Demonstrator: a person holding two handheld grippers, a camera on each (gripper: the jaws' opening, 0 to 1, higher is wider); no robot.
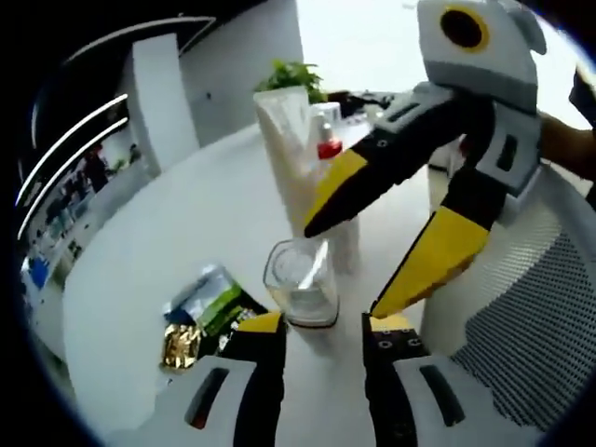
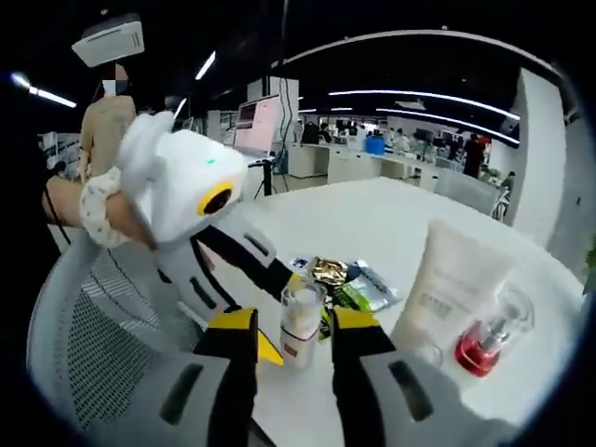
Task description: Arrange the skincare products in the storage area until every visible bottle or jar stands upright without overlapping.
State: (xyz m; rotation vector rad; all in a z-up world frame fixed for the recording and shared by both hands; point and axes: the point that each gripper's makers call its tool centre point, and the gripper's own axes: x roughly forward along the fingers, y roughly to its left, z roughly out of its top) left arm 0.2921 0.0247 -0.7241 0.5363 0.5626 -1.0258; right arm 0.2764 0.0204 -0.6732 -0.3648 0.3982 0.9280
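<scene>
In the left gripper view, the left tongs (image 1: 321,328) are standing apart at the near edge of the white desk (image 1: 140,279), their yellow tips flanking a clear glass jar (image 1: 303,284) without clamping it. Just left of the jar, green and gold sachets (image 1: 200,317) are lying flat. Behind the jar, a tall cream tube (image 1: 291,158) is standing upright, with a red-capped bottle (image 1: 328,140) beside it, and the right tongs (image 1: 349,270) are reaching in, open, around that area. In the right gripper view, the right tongs (image 2: 293,326) are gaping around a small white bottle (image 2: 300,321), not visibly squeezing it. Farther right, the tube and a red-liquid bottle (image 2: 484,345) are standing close together.
</scene>
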